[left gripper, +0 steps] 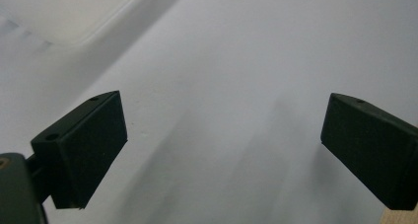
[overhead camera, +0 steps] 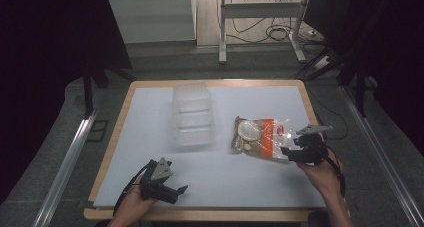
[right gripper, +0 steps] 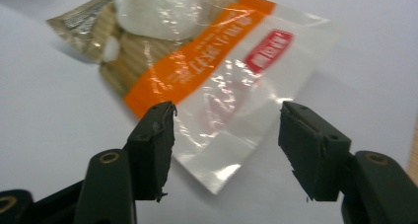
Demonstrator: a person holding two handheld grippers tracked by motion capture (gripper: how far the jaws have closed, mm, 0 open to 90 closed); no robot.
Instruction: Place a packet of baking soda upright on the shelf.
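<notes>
The snack bag (overhead camera: 260, 137) lay flat on the white counter (overhead camera: 150, 137), right of the clear plastic container (overhead camera: 192, 114); it looked light, crinkly and slippery, with loose contents likely to shift, so its clear sealed corner seemed the best hold. The right tool (right gripper: 224, 145) stood half open over that corner, pads off the film, while the left tool (left gripper: 222, 145) rested wide open and empty near the counter's front edge

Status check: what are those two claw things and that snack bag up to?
Left gripper open, idle. Right gripper open over snack bag, not gripping. Clear container sits apart.
</notes>
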